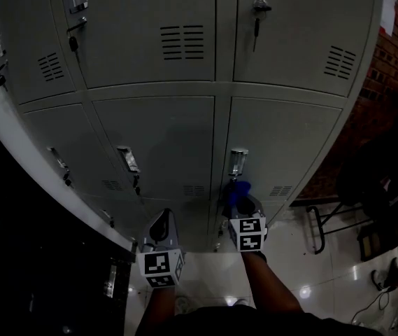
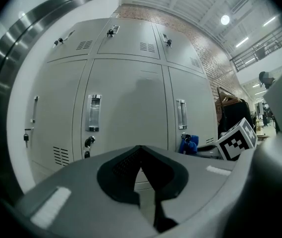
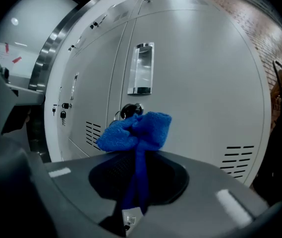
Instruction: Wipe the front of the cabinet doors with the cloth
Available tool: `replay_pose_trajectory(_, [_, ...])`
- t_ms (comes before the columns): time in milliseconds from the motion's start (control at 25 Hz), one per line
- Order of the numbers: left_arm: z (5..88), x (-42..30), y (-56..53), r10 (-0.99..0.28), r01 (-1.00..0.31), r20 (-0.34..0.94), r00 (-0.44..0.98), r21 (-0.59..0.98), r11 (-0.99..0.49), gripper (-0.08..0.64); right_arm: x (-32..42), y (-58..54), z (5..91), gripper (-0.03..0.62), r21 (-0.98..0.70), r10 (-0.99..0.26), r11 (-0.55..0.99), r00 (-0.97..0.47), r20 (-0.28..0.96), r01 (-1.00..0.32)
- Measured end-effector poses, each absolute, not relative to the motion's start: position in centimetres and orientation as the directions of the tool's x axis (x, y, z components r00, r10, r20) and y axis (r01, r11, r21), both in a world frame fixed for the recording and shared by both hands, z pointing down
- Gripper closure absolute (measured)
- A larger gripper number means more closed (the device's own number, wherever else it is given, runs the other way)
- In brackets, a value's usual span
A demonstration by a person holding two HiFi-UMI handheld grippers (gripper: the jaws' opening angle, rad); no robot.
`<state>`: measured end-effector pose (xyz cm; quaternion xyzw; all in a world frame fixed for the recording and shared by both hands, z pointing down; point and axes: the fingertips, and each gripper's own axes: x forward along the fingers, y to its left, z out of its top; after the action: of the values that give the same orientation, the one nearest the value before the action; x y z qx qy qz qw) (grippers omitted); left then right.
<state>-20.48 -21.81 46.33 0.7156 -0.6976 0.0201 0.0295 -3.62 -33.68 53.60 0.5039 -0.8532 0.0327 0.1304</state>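
In the head view, grey metal cabinet doors [image 1: 160,142] fill most of the picture, in an upper and a lower row. Both grippers are held up before the lower row, above a shiny floor [image 1: 293,261]. The left gripper [image 1: 162,221] is in front of the lower middle door. The right gripper [image 1: 243,205] is in front of the lower right door [image 1: 282,135] and carries a blue cloth [image 1: 239,189]. The cloth sits just below that door's handle [image 1: 238,161]. This view is dark, so I cannot tell whether the cloth touches the metal.

In the left gripper view, the two jaws are pressed together and nothing is between them. Behind them stands a door with a long handle and a key hanging [image 2: 87,143] under it. To the right, the cloth appears as a small blue spot next to the neighbouring door, and beside it is the marker cube [image 2: 237,139] of the right gripper.

In the right gripper view, the jaws are clamped on the cloth. A narrow strip of it runs down between the pads, and the rest is bunched in a loose ball above the jaws. The ball partly covers the round lock [image 3: 130,110] under the handle. Vent slots [image 3: 237,160] are low on the same door, to the right.
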Motion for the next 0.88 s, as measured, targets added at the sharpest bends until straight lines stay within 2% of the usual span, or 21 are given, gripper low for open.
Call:
replay_pose_trajectory(320, [46.2, -22.5, -20.6, -0.998, -1.0, 0.07, 0.005, 0.011, -0.004, 0.543, -5.7, -33.2, 53.7, 0.528, 0.071, -0.841, 0.506, -0.473, 0.264, -0.86])
replay_pose_trajectory(640, [46.5, -22.5, -20.0, -0.997, -0.999, 0.077, 0.027, 0.023, -0.025, 0.543, -6.1, -31.1, 54.9, 0.526, -0.027, -0.8, 0.546, -0.531, 0.282, -0.837])
replay_pose_trajectory(880, [47.7, -22.1, -20.3, -0.994, -0.998, 0.098, 0.051, 0.038, -0.047, 0.543, -6.4, -27.0, 55.7, 0.526, 0.001, -0.77, 0.595, -0.57, 0.287, -0.803])
